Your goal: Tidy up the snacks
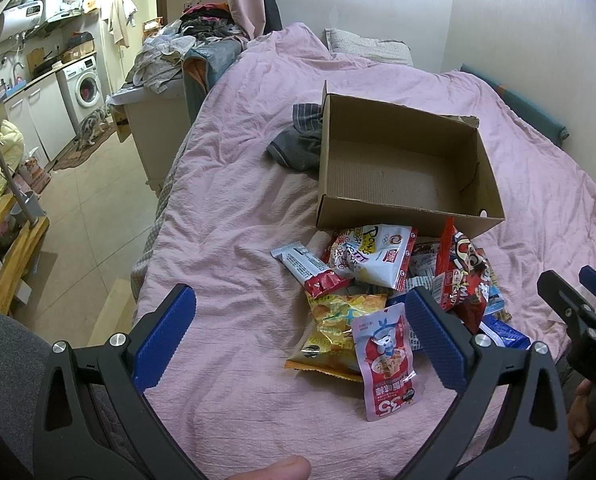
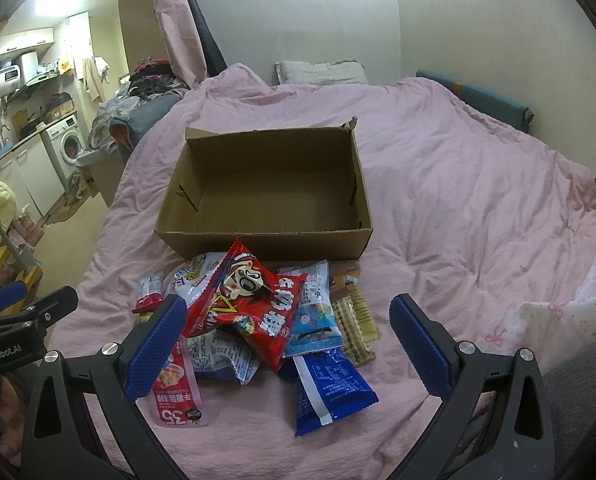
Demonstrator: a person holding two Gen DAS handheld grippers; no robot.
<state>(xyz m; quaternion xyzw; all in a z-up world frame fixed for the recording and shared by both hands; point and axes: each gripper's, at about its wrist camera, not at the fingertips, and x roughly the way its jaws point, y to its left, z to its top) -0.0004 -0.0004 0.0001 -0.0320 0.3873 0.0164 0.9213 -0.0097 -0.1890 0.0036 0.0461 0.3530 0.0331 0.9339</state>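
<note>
On the bed's pink cover (image 2: 458, 184), an open cardboard box (image 2: 266, 236) stands with nothing inside, and a heap of snack packets lies just in front of its near wall. Both tools hover above the cover with nothing between their blue pads.

The left tool (image 1: 298, 336) is spread wide. A pink pouch marked 35 (image 1: 386, 360) lies beside its right pad, over a yellow chip bag (image 1: 334, 324), while a white puffed bag (image 1: 372, 256) and a red-tipped bar (image 1: 306, 268) lie farther ahead, nearer the box.

The right tool (image 2: 288, 344) is also spread wide. The red cartoon-face bag (image 2: 246, 300) tops the heap between its pads, with a blue packet (image 2: 330, 388) just nearer the camera and tan wafer sticks (image 2: 354, 316) to the right.
</note>
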